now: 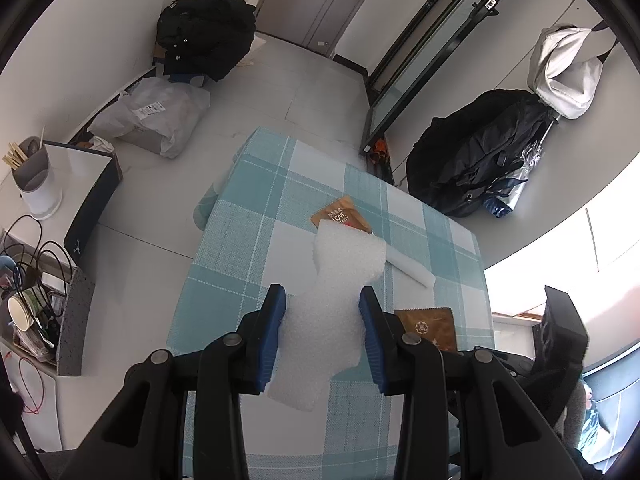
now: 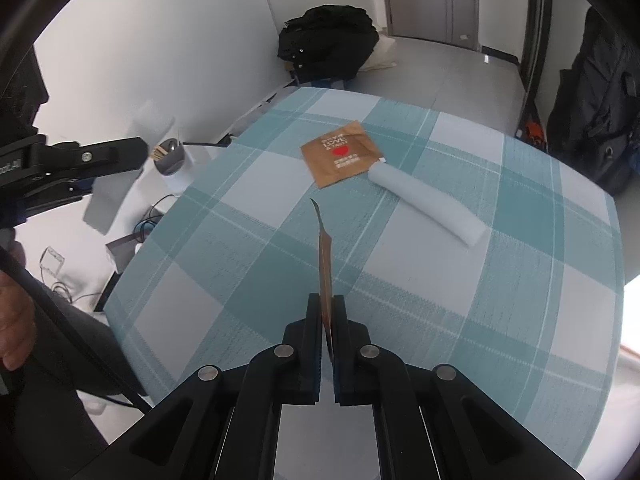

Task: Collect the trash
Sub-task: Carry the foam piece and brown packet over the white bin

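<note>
Left gripper (image 1: 322,300) clamped on white foam sheet (image 1: 332,280), lifted off checked table (image 2: 520,320). Right gripper (image 2: 327,308) pinched on brown packet (image 2: 325,256), edge-on for carrying. Remaining at 12 o'clock: heart wrapper (image 2: 341,153), foam roll (image 2: 428,204) touching it.

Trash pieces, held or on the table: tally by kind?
Brown packets: 2, one on the checked tablecloth with a red heart, one edge-on in the right gripper
White foam pieces: 2, a sheet in the left gripper, a roll
Total: 4
</note>
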A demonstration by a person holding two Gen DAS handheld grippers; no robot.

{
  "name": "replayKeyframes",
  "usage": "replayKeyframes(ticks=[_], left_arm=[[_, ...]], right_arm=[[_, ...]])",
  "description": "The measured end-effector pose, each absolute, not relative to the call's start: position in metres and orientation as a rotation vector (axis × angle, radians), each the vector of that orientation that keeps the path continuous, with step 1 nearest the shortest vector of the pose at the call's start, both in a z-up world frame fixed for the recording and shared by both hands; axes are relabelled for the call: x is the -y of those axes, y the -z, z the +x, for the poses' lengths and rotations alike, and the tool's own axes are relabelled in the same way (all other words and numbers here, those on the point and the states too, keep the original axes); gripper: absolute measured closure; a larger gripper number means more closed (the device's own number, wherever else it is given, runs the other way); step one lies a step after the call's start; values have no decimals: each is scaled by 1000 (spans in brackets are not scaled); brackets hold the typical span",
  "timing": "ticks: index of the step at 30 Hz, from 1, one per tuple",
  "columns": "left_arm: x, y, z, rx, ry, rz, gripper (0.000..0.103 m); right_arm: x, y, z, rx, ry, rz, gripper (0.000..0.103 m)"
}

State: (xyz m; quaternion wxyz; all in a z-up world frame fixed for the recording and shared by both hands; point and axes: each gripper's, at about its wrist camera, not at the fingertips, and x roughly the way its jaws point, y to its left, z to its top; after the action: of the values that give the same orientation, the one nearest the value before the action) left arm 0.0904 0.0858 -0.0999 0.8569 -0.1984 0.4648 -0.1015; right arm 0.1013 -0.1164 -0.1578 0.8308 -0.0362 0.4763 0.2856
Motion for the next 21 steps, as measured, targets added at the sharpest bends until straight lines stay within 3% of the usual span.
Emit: replayKeyframes(ticks=[21], left_arm=[[-38, 89, 88, -948, 253, -285, 71]], right_arm=[[170, 85, 61, -873, -619, 62, 100]])
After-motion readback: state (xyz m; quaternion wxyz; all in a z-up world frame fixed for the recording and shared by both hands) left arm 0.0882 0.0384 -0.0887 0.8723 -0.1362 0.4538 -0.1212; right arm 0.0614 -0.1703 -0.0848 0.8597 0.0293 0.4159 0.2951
